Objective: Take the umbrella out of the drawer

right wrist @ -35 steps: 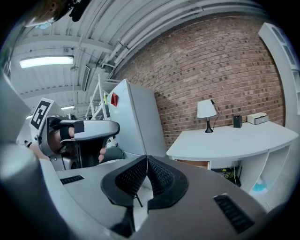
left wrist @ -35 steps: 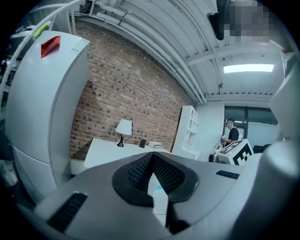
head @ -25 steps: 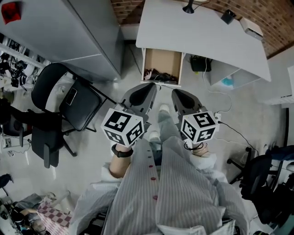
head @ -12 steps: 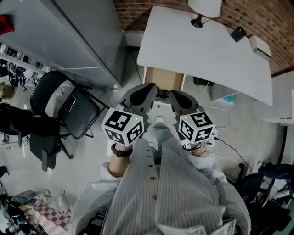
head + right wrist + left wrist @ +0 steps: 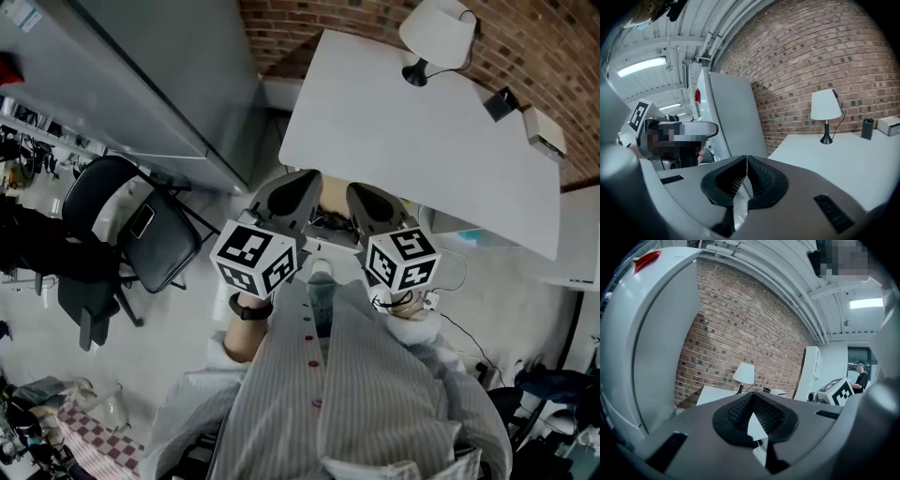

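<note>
Brick-walled room, white desk (image 5: 412, 141): left gripper (image 5: 305, 178) and right gripper (image 5: 361, 191) both closed and empty near the open drawer (image 5: 333, 195), umbrella not discernible among its dark contents, so I judge extraction not yet begun.

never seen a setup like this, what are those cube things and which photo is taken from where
No robot here: a person in a striped shirt holds a left gripper and a right gripper; the patterned cubes are part of them. The top-down picture comes from a camera on the person's head. The other two come from a camera on each gripper, looking along its jaws. Both pairs of jaws are closed and hold nothing. Ahead stands a white desk with a lamp, a small dark box and a white box. A drawer under its edge is mostly hidden by the grippers; its contents can't be made out.
</note>
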Available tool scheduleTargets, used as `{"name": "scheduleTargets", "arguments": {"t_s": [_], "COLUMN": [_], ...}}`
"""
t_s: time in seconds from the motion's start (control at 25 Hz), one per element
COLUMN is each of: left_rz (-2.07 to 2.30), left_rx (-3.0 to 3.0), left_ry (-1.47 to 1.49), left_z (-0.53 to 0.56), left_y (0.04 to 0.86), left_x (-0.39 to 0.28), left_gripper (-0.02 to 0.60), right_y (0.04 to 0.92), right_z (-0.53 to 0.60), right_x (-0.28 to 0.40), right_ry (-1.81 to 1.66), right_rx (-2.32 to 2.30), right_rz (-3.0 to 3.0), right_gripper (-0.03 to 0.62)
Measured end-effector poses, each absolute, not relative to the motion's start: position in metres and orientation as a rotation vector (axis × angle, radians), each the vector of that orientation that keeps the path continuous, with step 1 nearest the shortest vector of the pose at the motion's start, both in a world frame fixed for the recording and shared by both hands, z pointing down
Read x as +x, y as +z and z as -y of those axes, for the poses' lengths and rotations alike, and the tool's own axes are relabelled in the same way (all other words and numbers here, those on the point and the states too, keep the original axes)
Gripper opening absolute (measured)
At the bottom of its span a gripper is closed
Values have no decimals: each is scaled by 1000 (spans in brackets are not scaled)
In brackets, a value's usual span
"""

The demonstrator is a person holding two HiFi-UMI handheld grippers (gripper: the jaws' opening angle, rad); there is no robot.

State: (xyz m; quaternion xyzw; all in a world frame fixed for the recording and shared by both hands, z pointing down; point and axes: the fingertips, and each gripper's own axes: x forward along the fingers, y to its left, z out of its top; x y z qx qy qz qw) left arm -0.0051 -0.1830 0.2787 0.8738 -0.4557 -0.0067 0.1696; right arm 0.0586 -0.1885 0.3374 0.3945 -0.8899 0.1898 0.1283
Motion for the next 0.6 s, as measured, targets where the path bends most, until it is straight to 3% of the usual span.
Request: {"name": "scheduleTargets", "arguments": {"t_s": [0.6], "left_rz": [1275], "left_rx": [2444], "left_ry": [37], "left_z": [205], "left_y": [302], "left_x": [-8], "left_gripper": [9], "right_y": [351], "right_z": [204], "right_x": [57], "right_ry": [597], "right_rx": [1145], "right_rz": [2565], "right_gripper": [35]}}
